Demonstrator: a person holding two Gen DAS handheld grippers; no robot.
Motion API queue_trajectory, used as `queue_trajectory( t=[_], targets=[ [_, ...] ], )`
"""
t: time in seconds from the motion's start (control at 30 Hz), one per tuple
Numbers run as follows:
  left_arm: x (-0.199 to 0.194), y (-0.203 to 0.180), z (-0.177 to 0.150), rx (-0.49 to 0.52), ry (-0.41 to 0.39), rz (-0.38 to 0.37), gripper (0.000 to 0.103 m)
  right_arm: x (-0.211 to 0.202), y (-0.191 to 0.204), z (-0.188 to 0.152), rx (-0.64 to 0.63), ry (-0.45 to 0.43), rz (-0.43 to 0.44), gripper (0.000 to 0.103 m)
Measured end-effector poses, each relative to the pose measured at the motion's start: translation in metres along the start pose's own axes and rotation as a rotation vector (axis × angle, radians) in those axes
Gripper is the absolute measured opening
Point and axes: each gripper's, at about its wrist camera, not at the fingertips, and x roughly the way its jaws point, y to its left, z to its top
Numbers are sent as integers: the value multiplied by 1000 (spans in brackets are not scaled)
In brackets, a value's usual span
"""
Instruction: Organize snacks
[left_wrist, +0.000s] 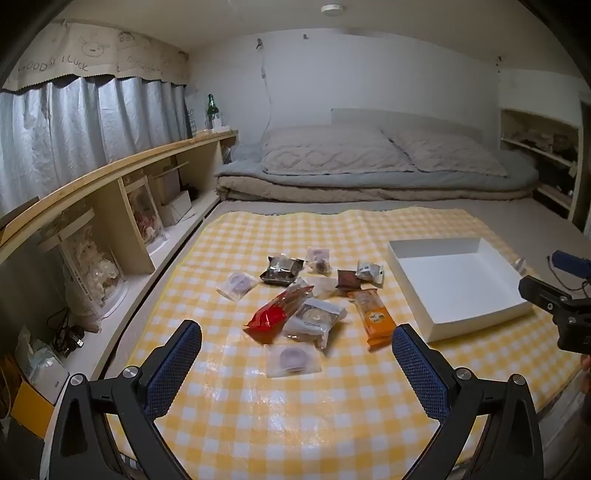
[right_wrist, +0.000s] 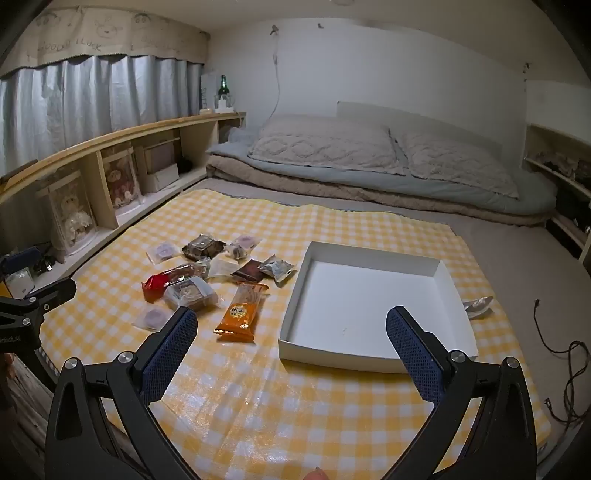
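Observation:
Several wrapped snacks lie in a loose pile on a yellow checked cloth (left_wrist: 295, 406): a red packet (left_wrist: 275, 312), an orange packet (left_wrist: 375, 314), a dark foil pack (left_wrist: 282, 270) and clear-wrapped pastries (left_wrist: 293, 358). An empty white box (left_wrist: 454, 280) stands to their right. My left gripper (left_wrist: 297, 349) hovers open just short of the pile, nothing between its fingers. My right gripper (right_wrist: 291, 338) is open over the box's (right_wrist: 369, 299) near left corner, with the orange packet (right_wrist: 242, 308) to its left. The right gripper's black body (left_wrist: 557, 306) shows at the left wrist view's right edge.
A wooden shelf (left_wrist: 122, 173) with boxed dolls runs along the left under grey curtains. Folded bedding and pillows (left_wrist: 369, 166) lie behind the cloth. A foil wrapper (right_wrist: 478, 306) sits right of the box; a dark cable (right_wrist: 565, 354) trails on the mattress at right.

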Motion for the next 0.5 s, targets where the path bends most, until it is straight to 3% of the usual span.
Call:
queue_trajectory(
  t=[0.5],
  targets=[
    [0,-3,5,-7,-6,-5,103,0,1,0,1,3,0,103]
  ],
)
